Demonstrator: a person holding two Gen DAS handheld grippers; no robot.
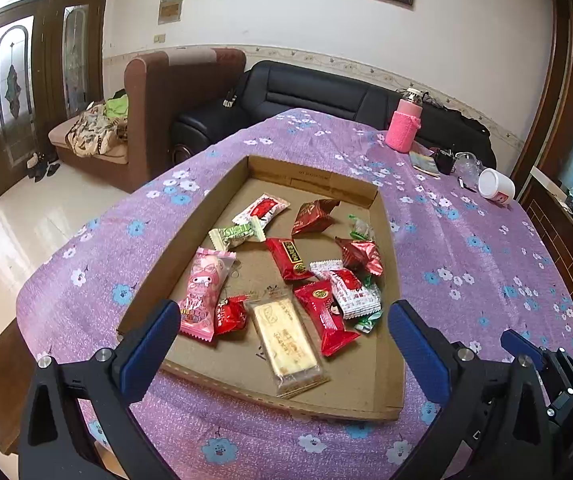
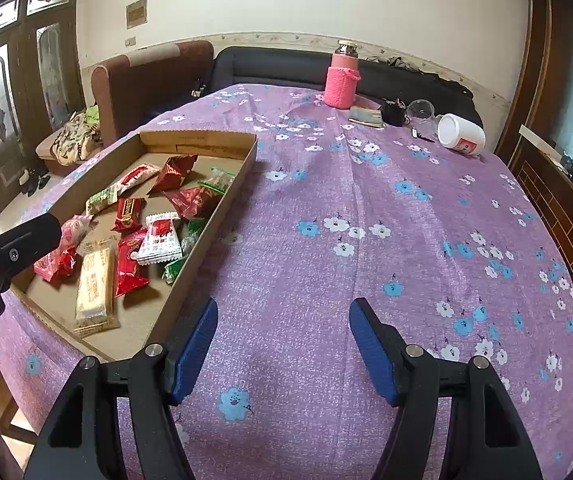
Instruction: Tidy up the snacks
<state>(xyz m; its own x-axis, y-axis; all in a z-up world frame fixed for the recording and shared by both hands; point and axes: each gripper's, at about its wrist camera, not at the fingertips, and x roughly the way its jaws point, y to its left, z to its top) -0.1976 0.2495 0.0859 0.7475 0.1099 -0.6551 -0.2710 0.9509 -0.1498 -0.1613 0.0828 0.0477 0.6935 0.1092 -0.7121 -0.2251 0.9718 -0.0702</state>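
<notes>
Since all the snacks were already piled into the shallow cardboard tray point(image 1: 382, 216), the tray was clearly the collecting spot, sat on the purple flowered surface point(image 2: 366, 208) toward the left side so both hands could get at it. The left gripper point(image 1: 284, 326) hung right over the near end of the tray with its jaws spread wide and nothing between the pads, angled down at the clear-wrapped biscuit bar point(image 1: 286, 344), which lay closest to it, with the pink cartoon packet point(image 1: 202, 292) just to one side and a red packet point(image 1: 326, 316) on the other. My guess is it was lined up that way to pick or nudge something in that near cluster, maybe to sort by kind, since the reds, whites and greens were all jumbled together. The right gripper point(image 2: 282, 340) was parked over bare cloth just beside the tray's right wall, jaws parted and empty, probably kept clear so it wouldn't crowd the left one. Off at the far edge stood a pink sleeved bottle point(image 2: 341, 84) and a tipped-over white jar point(image 2: 460, 134), well apart from the tray. Couldn't really tell what the little green-wrapped bits point(image 1: 360, 230) against the right wall were, the view was too squashed there.
</notes>
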